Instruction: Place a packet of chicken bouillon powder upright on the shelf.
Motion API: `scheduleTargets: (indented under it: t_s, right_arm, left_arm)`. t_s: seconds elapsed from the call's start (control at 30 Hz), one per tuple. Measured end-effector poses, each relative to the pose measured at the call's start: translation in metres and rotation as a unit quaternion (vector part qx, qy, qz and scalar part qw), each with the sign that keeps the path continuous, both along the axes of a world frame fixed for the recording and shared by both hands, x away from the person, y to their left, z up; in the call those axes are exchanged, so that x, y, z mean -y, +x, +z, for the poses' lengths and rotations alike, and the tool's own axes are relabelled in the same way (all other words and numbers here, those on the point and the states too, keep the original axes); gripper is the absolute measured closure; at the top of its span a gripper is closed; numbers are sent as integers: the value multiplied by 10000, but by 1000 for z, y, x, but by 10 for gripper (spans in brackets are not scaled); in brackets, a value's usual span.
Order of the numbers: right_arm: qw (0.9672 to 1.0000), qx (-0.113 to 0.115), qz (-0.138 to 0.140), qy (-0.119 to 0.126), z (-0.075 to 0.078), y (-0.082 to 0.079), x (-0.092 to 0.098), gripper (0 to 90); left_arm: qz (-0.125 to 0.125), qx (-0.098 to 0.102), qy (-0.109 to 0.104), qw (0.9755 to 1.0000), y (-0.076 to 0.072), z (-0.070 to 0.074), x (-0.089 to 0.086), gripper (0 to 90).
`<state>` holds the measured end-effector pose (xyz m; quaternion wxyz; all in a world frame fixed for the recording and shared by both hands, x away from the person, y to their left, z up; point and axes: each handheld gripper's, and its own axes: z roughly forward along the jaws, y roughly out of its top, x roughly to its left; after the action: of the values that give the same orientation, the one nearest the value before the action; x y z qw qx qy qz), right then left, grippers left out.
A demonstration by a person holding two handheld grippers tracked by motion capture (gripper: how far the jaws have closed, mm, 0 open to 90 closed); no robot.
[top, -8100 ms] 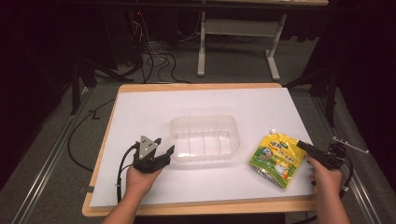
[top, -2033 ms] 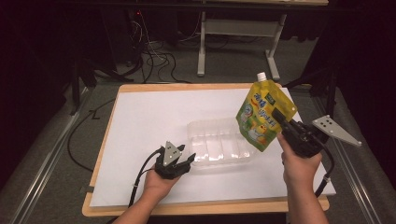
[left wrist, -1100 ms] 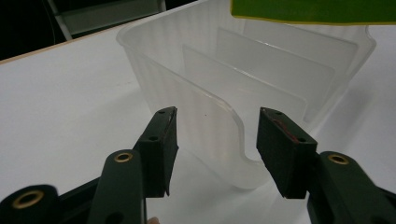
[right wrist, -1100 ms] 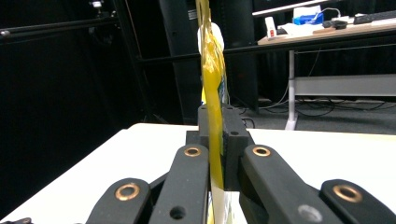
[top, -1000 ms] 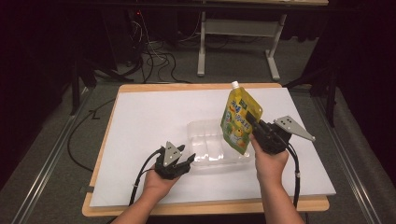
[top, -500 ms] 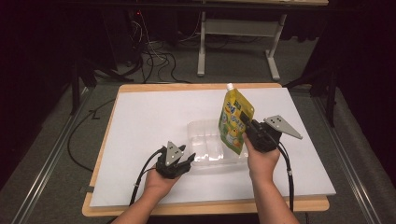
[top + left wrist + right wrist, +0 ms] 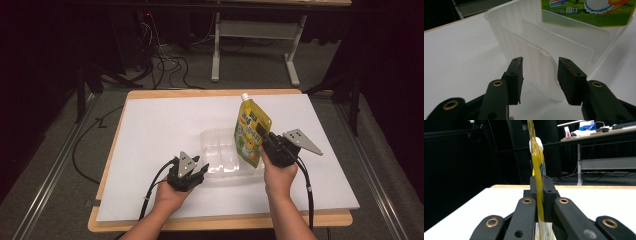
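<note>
- While it hangs upright over the right end of the clear plastic bin (image 7: pixel 222 157), the yellow drink pouch (image 7: pixel 250 132) is clamped along its edge by the right gripper (image 7: pixel 265 140), white cap uppermost; in the right gripper view the pouch (image 7: pixel 537 170) runs thin-edge-on between the closed jaws.
- Its lower edge appears to sit at or just inside the bin's rim, though the clear wall makes that hard to judge.
- The bin lies on the white table (image 7: pixel 150 130), nearer the front edge than the back, about midway between the left and right edges.
- At the bin's front left corner the left gripper (image 7: pixel 192 172) straddles the rim (image 7: pixel 544 53); its jaws have just been closing, with the wall between them and gaps at both pads, so it is not yet gripping.
- Nothing stands between pouch and bin.
- Count: one pouch, one bin, two grippers, each trailing one black cable (image 7: pixel 305 185) off the front edge.
- Beyond the back edge stand a grey desk frame (image 7: pixel 255 37) and loose floor cables (image 7: pixel 165 60).
</note>
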<state>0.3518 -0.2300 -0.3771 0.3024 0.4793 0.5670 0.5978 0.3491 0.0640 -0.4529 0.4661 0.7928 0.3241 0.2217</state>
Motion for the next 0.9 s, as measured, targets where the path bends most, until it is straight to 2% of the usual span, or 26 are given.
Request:
scheduleTargets:
  t_s: [0.27,0.3,0.5,0.67,0.9]
  right_arm:
    - [9999,125,57,27,-5,-3,1,900]
    - [9998,162,100,97,-8,-4,2,900]
    - [9997,177,130,137,-11,-6,3,900]
    - [9998,143,155,73,-13,-7,4,900]
    - [9995,29,257,-177,-17,-10,4,900]
  left_arm:
    - [-20,3,7,10000,0,0,0,579]
    - [-17,5,12,10000,0,0,0,581]
    - [-39,0,-5,10000,1,-1,0,602]
    - [-53,0,-6,10000,1,-1,0,609]
    - [-69,10,11,10000,0,-1,0,610]
